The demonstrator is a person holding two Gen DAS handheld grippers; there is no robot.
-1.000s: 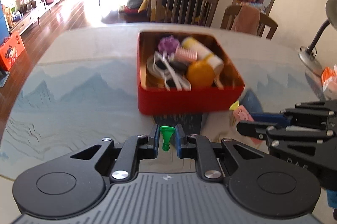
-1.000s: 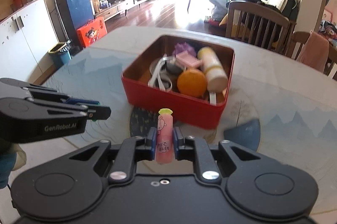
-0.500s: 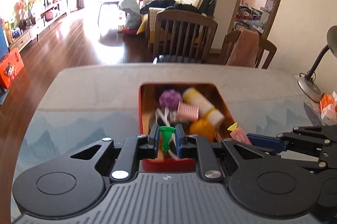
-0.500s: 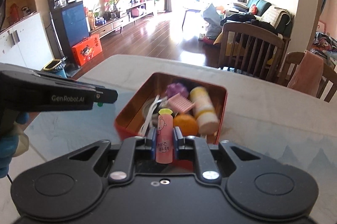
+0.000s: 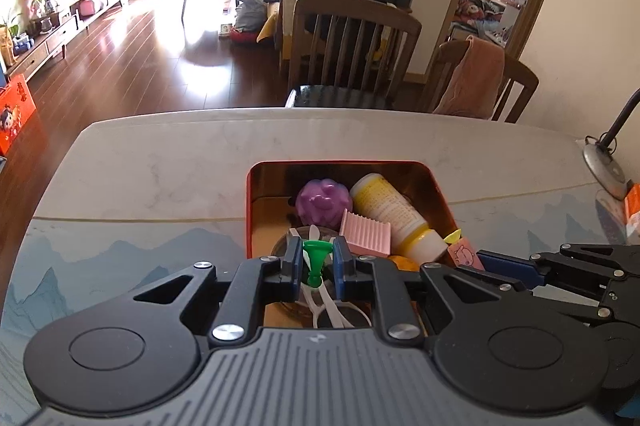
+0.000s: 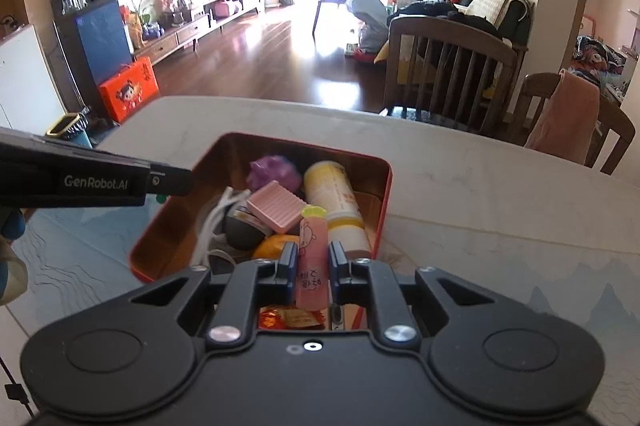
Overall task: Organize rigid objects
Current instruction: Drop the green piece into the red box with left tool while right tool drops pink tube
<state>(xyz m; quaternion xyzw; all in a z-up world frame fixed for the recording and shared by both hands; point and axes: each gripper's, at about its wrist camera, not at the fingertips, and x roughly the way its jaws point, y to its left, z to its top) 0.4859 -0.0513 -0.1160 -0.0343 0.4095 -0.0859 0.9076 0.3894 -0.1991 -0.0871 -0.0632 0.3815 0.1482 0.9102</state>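
Holding a small green peg (image 5: 315, 261), the left gripper (image 5: 316, 262) has its fingers clenched, right over the red box (image 6: 362, 161). The right gripper (image 6: 313, 262) squeezes a pink tube (image 6: 311, 260), long end pointing forward, also above the box

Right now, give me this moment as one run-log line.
left gripper: shut on green peg | right gripper: shut on pink tube | both over red box | release: not yet

Red tin (image 6: 384, 185) crowded, perhaps free room along its left wall
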